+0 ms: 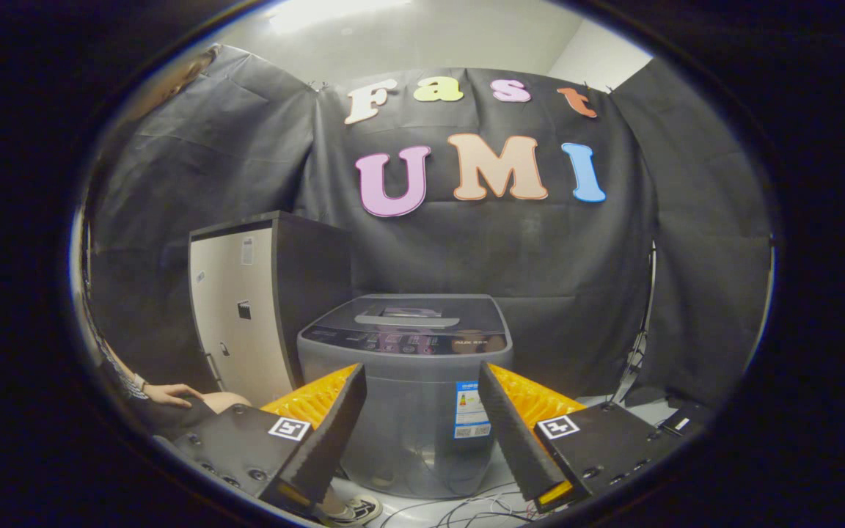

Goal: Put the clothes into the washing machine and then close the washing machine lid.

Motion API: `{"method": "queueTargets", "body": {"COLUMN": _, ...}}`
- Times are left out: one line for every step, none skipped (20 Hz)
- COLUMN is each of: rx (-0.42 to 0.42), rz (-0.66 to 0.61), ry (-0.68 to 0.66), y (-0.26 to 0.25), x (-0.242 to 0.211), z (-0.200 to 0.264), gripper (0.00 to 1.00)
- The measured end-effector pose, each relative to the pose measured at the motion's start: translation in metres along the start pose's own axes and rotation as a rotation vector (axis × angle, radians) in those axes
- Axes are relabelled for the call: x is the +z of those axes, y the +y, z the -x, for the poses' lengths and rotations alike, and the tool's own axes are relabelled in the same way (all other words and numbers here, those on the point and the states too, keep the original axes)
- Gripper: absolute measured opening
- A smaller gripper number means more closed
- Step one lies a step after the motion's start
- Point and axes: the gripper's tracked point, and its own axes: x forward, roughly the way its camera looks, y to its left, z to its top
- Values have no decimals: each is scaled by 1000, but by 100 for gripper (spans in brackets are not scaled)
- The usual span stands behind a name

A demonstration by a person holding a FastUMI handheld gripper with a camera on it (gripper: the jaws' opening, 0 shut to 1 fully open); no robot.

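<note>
Grey washing machine point(405, 381), lid down, beyond the spread, empty hand-held gripper point(422, 400); cabinet point(246, 308) beside it.

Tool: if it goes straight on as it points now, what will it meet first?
Probably the washer, on its front wall. The tool is open with nothing between its fingers, and the washer stands just ahead; depth is unclear.

Recording booth staged as a laundry corner

Black cloth walls point(540, 249) are hung around a top-loading washing machine point(404, 381) and a tall cabinet point(246, 308); loose cables point(466, 510) are seen on the floor.
</note>
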Motion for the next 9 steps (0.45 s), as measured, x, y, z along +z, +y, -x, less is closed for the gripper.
{"method": "queueTargets", "body": {"rx": 1, "rz": 0, "ry": 4, "y": 0, "x": 0, "z": -2, "gripper": 96}}
{"method": "queueTargets", "body": {"rx": 2, "rz": 0, "ry": 4, "y": 2, "x": 1, "z": -1, "gripper": 96}}
{"method": "queueTargets", "body": {"rx": 6, "rz": -1, "ry": 7, "y": 2, "x": 0, "z": -2, "gripper": 96}}
{"method": "queueTargets", "body": {"rx": 9, "rz": -2, "ry": 6, "y": 3, "x": -2, "z": -5, "gripper": 96}}
{"method": "queueTargets", "body": {"rx": 12, "rz": -1, "ry": 9, "y": 4, "x": 0, "z": -3, "gripper": 96}}
{"method": "queueTargets", "body": {"rx": 14, "rz": -2, "ry": 9, "y": 5, "x": 0, "z": -6, "gripper": 96}}
{"method": "queueTargets", "body": {"rx": 11, "rz": -1, "ry": 11, "y": 5, "x": 1, "z": -2, "gripper": 96}}
{"method": "queueTargets", "body": {"rx": 13, "rz": -1, "ry": 9, "y": 5, "x": -2, "z": -5, "gripper": 96}}
{"method": "queueTargets", "body": {"rx": 15, "rz": -2, "ry": 11, "y": 6, "x": 0, "z": -7, "gripper": 96}}
